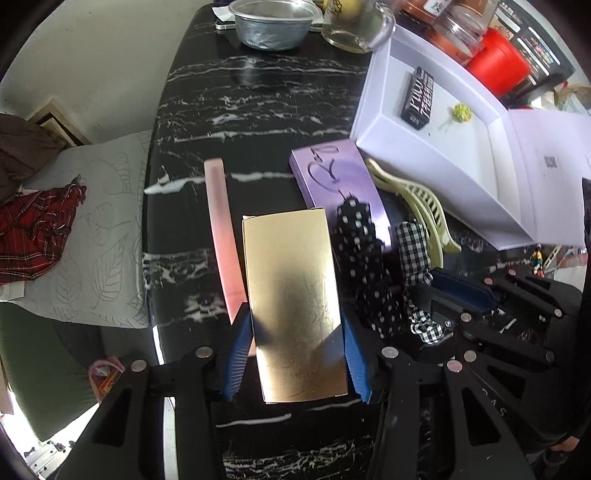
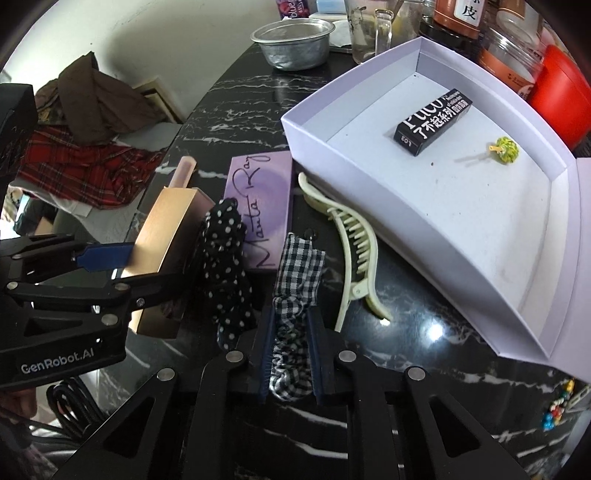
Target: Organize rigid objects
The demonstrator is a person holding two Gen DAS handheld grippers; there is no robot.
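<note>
So, far left past the edge of the black marble table (image 1: 266, 110): a red plaid cloth (image 1: 33, 236) on a leaf-print sheet (image 1: 96, 229), with a brown cloth (image 2: 99, 107) bunched above it.

On the table, a pink bar (image 1: 221, 229) lies lengthwise, just beside the gold box (image 1: 295, 302). The left gripper (image 1: 293, 354) has its blue pads (image 1: 238, 350) pressed on both long sides of the gold box, clamped on it. In the right wrist view the box looks tilted, with one end up off the table.

Right of the box, a black polka-dot scrunchie (image 1: 365, 258) overlaps the near end of a purple box (image 1: 332, 177) with handwriting on its top. Next, a black-and-white gingham scrunchie (image 2: 295, 288); the right gripper (image 2: 291, 354) is squeezed tight on it, fabric bunched between the two dark pads (image 2: 266, 354). No earlier frame to compare.

A cream hair claw clip (image 2: 351, 251) lies on the table between the gingham scrunchie and the white tray box (image 2: 406, 206), close against the tray wall. Inside the tray: a small black carton (image 2: 432, 122) with white print and a little yellow-green pom item (image 2: 506, 149), apart from each other.

Back edge: metal bowl (image 2: 295, 44), glass jars (image 2: 384, 26), red container (image 2: 561, 88) behind the tray.
</note>
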